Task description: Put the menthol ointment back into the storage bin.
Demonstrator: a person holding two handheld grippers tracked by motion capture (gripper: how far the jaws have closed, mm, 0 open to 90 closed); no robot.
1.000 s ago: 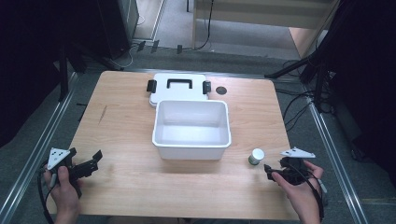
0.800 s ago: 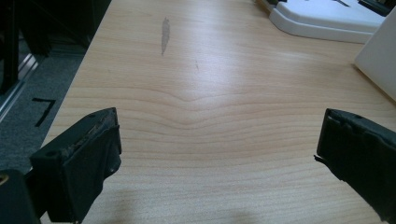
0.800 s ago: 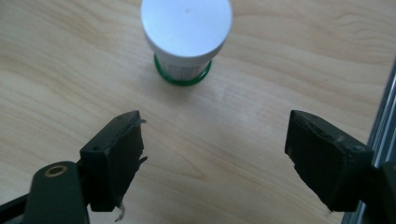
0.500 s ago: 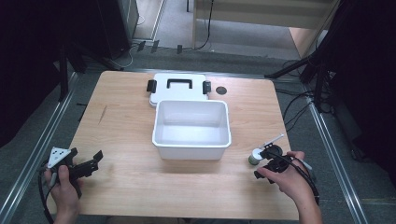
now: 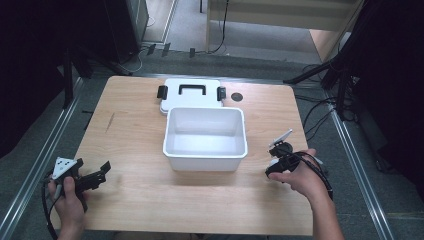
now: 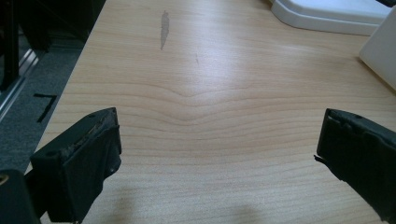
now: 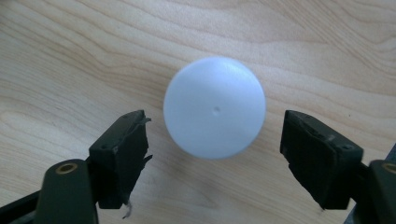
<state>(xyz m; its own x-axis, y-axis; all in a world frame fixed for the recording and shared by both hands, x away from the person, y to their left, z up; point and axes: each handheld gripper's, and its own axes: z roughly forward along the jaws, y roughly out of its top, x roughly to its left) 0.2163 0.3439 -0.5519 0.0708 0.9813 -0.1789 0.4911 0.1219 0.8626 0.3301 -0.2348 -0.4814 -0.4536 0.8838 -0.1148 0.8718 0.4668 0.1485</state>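
Observation:
A small round jar with a white cap [image 7: 215,106] stands on the wooden table, seen from straight above in the right gripper view. My right gripper [image 7: 215,140] hangs over it, open, one black jaw on each side of the cap and neither touching it. From the high view, the right gripper [image 5: 278,159] sits just right of the white bin's front corner and covers the jar. My left gripper [image 5: 98,177] rests open near the table's front left, with bare wood between its jaws [image 6: 219,140].
An open white bin [image 5: 205,161] stands mid-table. Its flat white lid [image 5: 172,100], with a black handle and clips, lies behind it. A small dark disc [image 5: 237,96] lies right of the lid. Metal rails run along both sides of the table.
My right gripper has moved left and tipped down over the small jar, which now sits between its open jaws. The left gripper has stayed put.

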